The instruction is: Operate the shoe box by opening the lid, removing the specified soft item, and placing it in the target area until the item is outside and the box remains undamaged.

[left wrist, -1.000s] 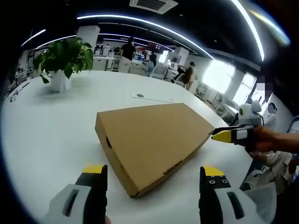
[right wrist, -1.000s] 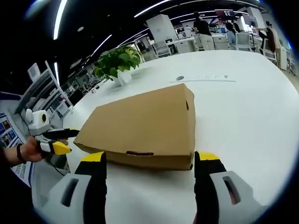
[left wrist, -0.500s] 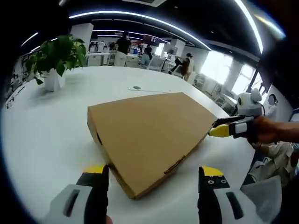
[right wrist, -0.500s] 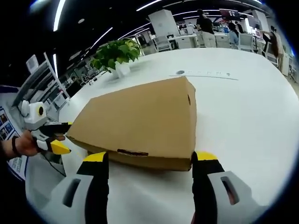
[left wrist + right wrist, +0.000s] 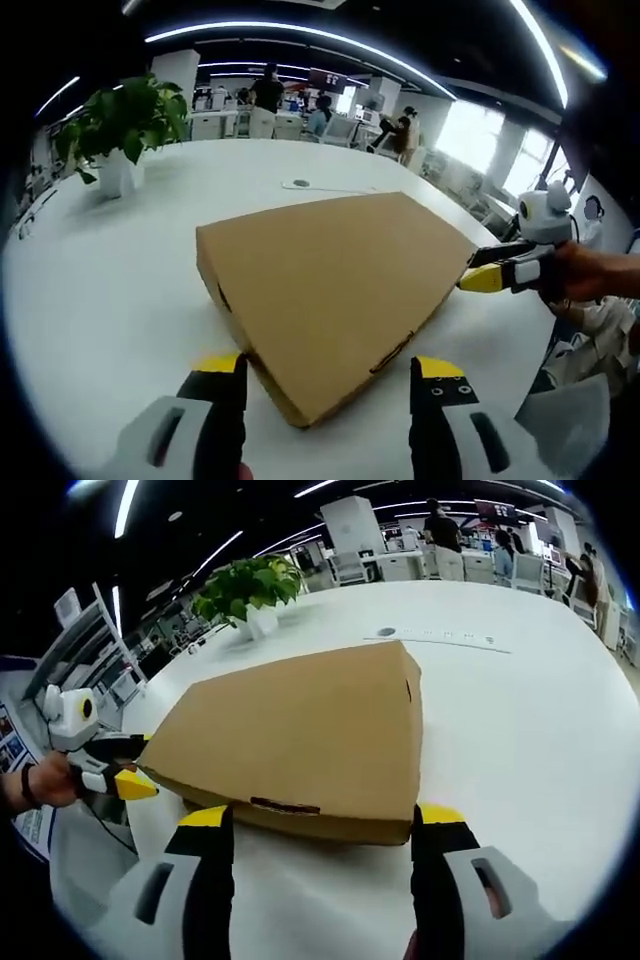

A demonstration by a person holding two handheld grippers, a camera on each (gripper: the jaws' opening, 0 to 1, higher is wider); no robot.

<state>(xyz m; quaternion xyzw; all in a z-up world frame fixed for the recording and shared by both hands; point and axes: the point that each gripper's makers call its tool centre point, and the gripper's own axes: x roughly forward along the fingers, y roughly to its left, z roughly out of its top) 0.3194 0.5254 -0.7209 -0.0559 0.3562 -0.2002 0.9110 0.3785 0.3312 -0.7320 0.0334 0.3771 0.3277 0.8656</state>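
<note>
The white table (image 5: 90,290) is spreading across both views, and the closed brown shoe box (image 5: 335,280) is lying flat on it, lid down and unmarked, with a small slot in its near edge.

In the left gripper view the box is sitting at centre, one corner reaching down toward 6 o'clock between the jaws. The left gripper (image 5: 328,372) is standing wide open, its yellow-tipped jaws flanking that corner without touching it and holding nothing. At 3 o'clock the right gripper (image 5: 492,275) is coming in, held by a hand (image 5: 590,285), its yellow tip just beside the box's far corner; contact cannot be judged.

In the right gripper view the shoe box (image 5: 300,740) is filling the middle, its long front edge just above the jaws. The right gripper (image 5: 325,820) is also gaping wide, empty, with its tips close under that edge. At 9 o'clock the left gripper (image 5: 118,776) is pointing at the box's left corner, seemingly touching it.

A potted plant (image 5: 120,125) is standing on the table at 10 o'clock in the left gripper view.
</note>
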